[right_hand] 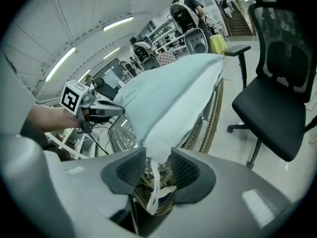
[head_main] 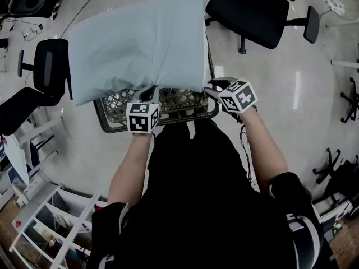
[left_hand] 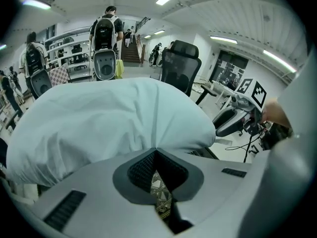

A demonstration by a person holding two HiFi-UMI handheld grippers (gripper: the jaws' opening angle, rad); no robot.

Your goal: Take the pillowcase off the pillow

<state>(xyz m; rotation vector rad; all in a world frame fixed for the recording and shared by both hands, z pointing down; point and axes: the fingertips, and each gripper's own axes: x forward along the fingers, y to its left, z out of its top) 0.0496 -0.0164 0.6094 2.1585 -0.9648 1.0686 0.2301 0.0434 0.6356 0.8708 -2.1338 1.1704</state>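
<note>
Pillowcase (head_main: 140, 43): light blue, not yet off; the pillow inside fills it and is hidden by it.
Place: it lies across a woven basket (head_main: 112, 126) on the floor, probably so the near edge is easy to reach.
Left gripper (left_hand: 156, 150): jaws closed tight on a pinch of the near edge; folds run into the pinch, so it likely anchors the cloth.
Right gripper (right_hand: 157, 157): jaws partly apart around the near right corner, not pressing it; a white strip (right_hand: 154, 187) hangs between them.
Behind: a black office chair (head_main: 252, 10).
</note>
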